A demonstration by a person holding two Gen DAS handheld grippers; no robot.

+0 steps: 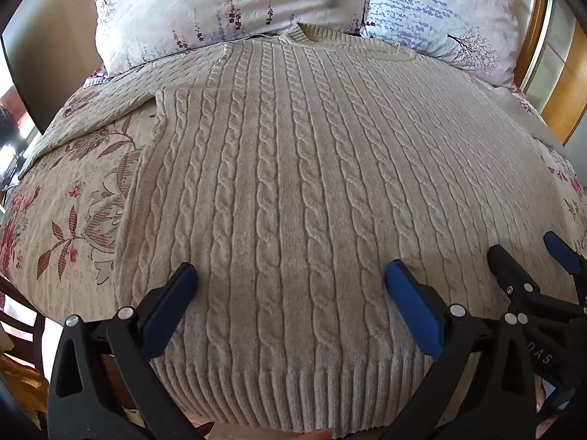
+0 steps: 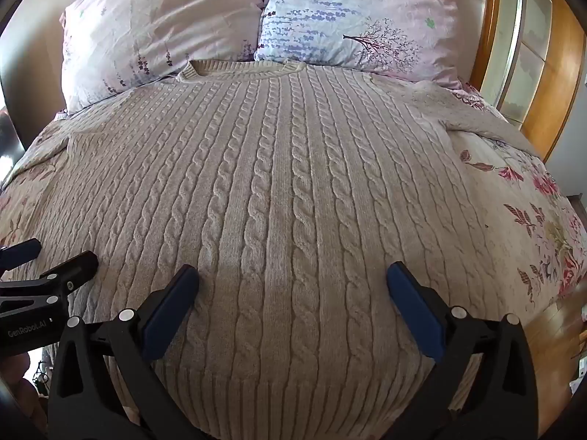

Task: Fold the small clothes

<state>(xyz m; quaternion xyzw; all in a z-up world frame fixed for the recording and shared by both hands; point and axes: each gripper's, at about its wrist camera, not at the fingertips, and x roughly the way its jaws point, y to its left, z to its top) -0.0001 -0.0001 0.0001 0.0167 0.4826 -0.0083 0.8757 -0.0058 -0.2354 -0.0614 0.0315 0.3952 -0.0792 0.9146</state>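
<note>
- I am holding my left gripper [image 1: 291, 278] spread wide, its blue pads [image 1: 414, 308] hovering just above the lower part of the sweater [image 1: 293, 168], pinching nothing.
- I am holding my right gripper [image 2: 293, 280] spread just as wide over the same lower stretch of knit, also gripping nothing; whether either pad is touching the wool, I cannot tell.
- In the left wrist view my right gripper is showing at about 4 o'clock, and in the right wrist view my left gripper is showing at about 8 o'clock, so the two are working side by side near the hem [image 1: 279, 392].
- The sweater is lying flat and face up on the bed [image 2: 532, 227], hem at 6 o'clock nearest me, collar [image 2: 242, 68] at 12 o'clock up against the pillows [image 2: 359, 18].
- One sleeve [image 1: 95, 110] is stretching out toward 10 o'clock and the other sleeve [image 2: 477, 113] toward 2 o'clock, both unfolded.
- I am judging the job as barely begun: the garment is spread and smoothed, but no fold is showing anywhere.
- Still ahead, as I read it: bringing both sleeves in across the body, then folding hem toward collar.
</note>
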